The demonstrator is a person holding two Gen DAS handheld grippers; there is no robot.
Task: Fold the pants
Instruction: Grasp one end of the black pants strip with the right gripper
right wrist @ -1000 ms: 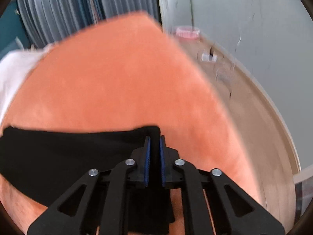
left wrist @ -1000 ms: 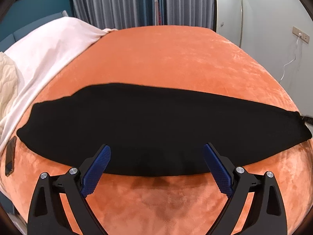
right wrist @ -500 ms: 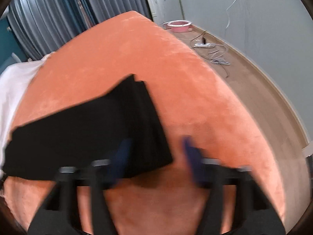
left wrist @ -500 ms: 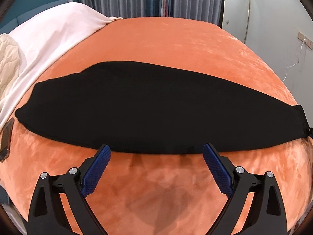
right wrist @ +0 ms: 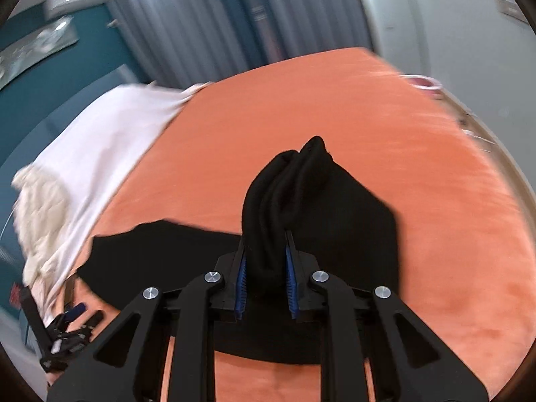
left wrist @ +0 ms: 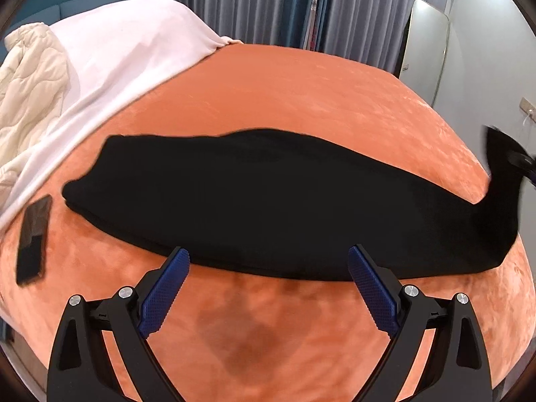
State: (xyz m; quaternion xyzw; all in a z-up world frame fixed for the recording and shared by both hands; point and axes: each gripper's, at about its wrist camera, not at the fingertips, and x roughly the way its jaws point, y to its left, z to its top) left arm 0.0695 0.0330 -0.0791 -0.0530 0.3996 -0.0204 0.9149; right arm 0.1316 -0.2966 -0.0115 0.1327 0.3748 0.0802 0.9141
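A: Right wrist view: what do the jaws hold?

B: The right gripper [right wrist: 264,279] is clamped on a bunched end of the long black fabric pants [right wrist: 321,221], raised off the orange velvet bedspread [right wrist: 301,107].

A: And the left?

B: The left gripper [left wrist: 268,283] hovers with jaws wide apart at the pants' [left wrist: 268,201] near edge, mid-bed. A dark flat phone [left wrist: 33,238] lies by the left edge.

A: Which step?

B: Likely the end-over-end fold; next, carry the raised end across to the other end.
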